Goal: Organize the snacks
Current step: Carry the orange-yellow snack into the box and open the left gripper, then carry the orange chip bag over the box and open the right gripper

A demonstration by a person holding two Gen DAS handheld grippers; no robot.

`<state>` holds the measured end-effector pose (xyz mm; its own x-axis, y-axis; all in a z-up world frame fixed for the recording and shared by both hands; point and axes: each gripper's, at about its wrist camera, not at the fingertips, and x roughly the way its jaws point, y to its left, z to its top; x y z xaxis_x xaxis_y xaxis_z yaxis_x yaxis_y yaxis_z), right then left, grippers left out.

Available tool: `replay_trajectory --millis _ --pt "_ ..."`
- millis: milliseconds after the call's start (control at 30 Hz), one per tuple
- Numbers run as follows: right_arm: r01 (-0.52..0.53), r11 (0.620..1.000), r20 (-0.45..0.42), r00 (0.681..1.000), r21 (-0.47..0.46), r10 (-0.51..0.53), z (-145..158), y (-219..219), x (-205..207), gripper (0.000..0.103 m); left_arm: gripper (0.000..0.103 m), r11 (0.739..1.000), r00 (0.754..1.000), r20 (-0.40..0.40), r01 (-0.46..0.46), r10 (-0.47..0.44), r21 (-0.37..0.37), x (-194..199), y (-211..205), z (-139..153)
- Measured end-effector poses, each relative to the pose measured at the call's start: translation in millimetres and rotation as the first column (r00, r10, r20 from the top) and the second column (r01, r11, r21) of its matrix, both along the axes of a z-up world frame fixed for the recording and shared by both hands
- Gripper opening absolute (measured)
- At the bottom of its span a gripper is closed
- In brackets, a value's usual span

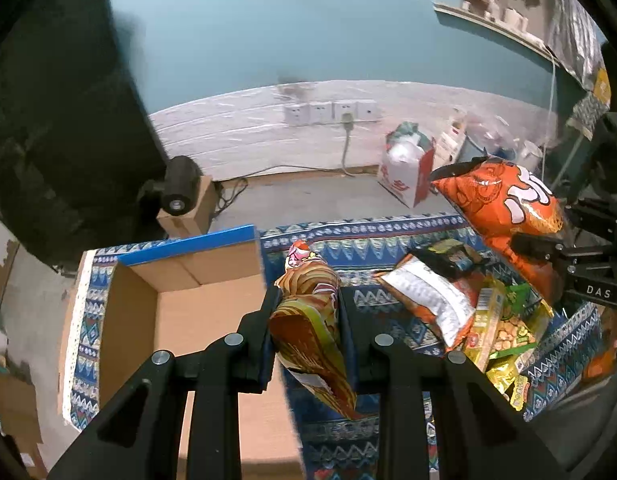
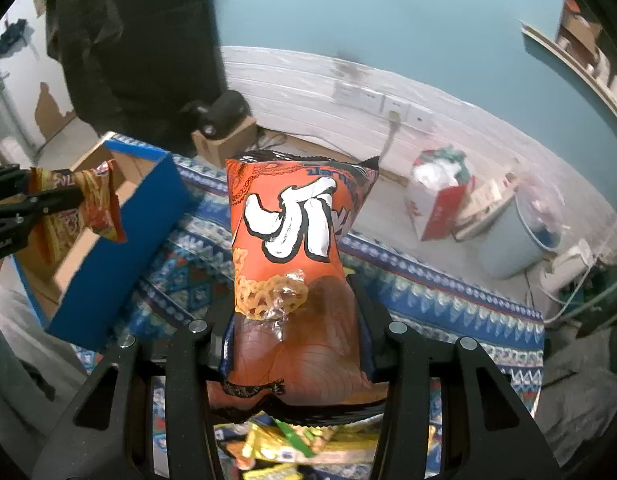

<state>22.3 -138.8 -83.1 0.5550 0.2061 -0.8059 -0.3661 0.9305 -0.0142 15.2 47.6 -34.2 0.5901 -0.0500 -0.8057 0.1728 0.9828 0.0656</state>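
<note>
right wrist: puffy orange snack bag [image 2: 296, 280]

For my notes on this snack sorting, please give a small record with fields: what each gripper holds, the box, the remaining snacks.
left gripper: shut on striped snack bag
right gripper: shut on orange snack bag
cardboard box: open, on the patterned cloth, no snacks seen inside
snack pile: on the cloth, right of the box in the left wrist view

The left gripper [image 1: 308, 300] points steeply down, its jaws clamped on a snack packet; the right gripper [image 2: 294, 312] likewise grips a bag.
</note>
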Motion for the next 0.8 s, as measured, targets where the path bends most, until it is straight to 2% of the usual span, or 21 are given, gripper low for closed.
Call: replay_trajectory --millis 500,800 --pt "-0.143 0.989 0.001 0.990 0.030 0.143 9.0 93.4 17.6 0.045 0.024 0.992 0.992 -0.007 -0.128 0.127 -0.021 -4.2 72.3 -5.7" --pt "-0.239 0.970 -0.035 0.970 0.043 0.241 -0.5 159.1 24.1 0.045 0.024 0.976 0.974 -0.086 -0.215 0.211 -0.044 -4.6 119.4 -32.0"
